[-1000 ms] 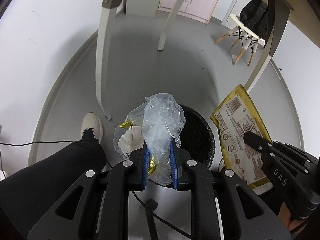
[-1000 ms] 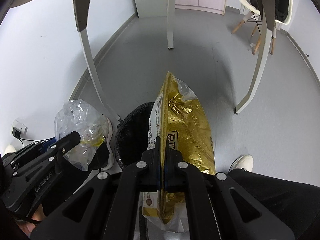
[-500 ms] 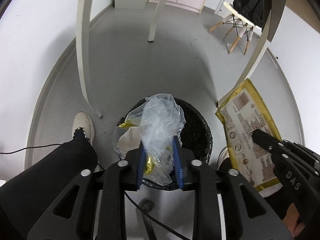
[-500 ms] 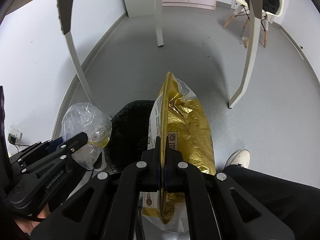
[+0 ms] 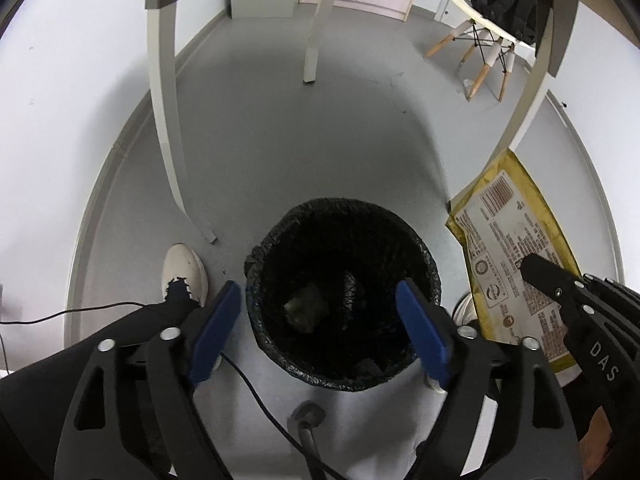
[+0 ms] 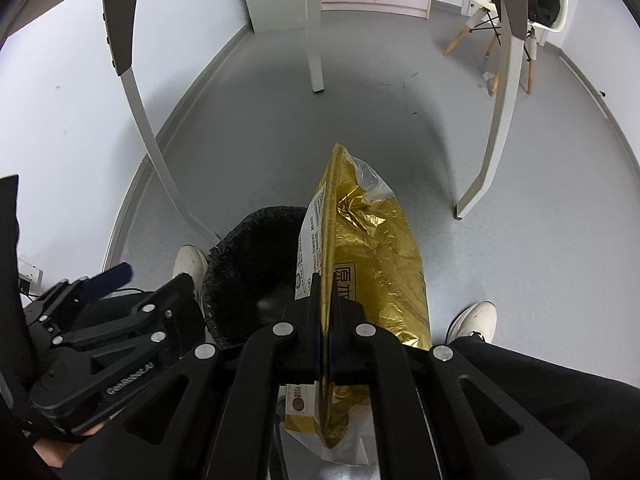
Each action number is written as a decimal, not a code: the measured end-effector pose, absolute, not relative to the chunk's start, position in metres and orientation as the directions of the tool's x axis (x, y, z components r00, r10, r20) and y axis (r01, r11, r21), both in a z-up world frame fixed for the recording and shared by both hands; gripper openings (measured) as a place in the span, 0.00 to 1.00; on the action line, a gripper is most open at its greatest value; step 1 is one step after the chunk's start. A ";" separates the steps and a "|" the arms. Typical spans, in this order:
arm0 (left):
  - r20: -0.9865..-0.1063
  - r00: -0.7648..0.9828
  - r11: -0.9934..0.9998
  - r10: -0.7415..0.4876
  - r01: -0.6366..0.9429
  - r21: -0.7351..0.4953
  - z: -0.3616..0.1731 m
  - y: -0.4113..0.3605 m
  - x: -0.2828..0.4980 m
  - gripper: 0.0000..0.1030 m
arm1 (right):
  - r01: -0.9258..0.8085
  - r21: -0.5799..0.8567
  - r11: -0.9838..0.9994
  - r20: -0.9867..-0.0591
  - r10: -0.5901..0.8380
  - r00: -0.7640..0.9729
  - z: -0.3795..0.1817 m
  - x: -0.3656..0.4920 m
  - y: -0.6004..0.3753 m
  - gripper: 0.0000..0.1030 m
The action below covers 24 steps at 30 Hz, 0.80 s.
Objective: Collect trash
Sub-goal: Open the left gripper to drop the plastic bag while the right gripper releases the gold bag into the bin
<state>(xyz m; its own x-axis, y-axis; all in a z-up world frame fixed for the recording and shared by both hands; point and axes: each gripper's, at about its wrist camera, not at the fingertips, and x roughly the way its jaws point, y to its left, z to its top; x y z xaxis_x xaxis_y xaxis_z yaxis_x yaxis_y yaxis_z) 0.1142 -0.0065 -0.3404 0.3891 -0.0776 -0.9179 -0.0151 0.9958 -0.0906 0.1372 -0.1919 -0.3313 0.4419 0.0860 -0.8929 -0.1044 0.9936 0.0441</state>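
One piece of trash is off your hands now. Your left gripper (image 5: 318, 322) had a crumpled clear bag pinched between its blue pads a second ago; now its jaws are opening wide and nothing is between them, so the bag has dropped. Straight below that gap sits the bin (image 5: 344, 240) with its black liner, and a pale lump (image 5: 305, 307) lies at the bottom, most likely the bag you let go, though it is too dim to be sure.

Your right gripper (image 6: 327, 300) has not changed: its jaws are pressed tight on the edge of the gold foil packet (image 6: 376, 256), which hangs just beside the bin's right rim, not over the opening. That packet is the next thing to go in, so I'd judge you need to carry it leftward over the mouth before you release.

Your shoes (image 5: 185, 270) stand on either side of the bin. A black cable (image 5: 256, 388) trails across the floor under the left gripper. Beyond the bin are the pale table legs (image 5: 170, 148), then a chair (image 5: 486, 40) and cupboards at the far wall.
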 end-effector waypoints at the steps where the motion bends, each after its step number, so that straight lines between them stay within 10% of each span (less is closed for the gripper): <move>1: -0.917 0.391 0.996 -0.075 -0.013 -0.087 -0.339 -0.006 0.115 0.81 | -0.102 0.046 0.994 -0.894 0.087 0.440 -0.331 0.138 -0.192 0.02; 24: -0.905 0.425 0.997 -0.022 -0.053 -0.049 -0.330 0.020 0.108 0.94 | -0.102 0.086 0.991 -0.897 0.122 0.425 -0.340 0.139 -0.181 0.02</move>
<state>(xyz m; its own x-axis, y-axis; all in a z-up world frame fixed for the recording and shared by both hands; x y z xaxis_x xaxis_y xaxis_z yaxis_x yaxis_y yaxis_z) 0.1078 0.0196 -0.3296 0.4249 -0.0220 -0.9050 -0.0530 0.9974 -0.0491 0.1394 -0.1805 -0.3403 0.4246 0.1217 -0.8972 -0.1015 0.9911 0.0864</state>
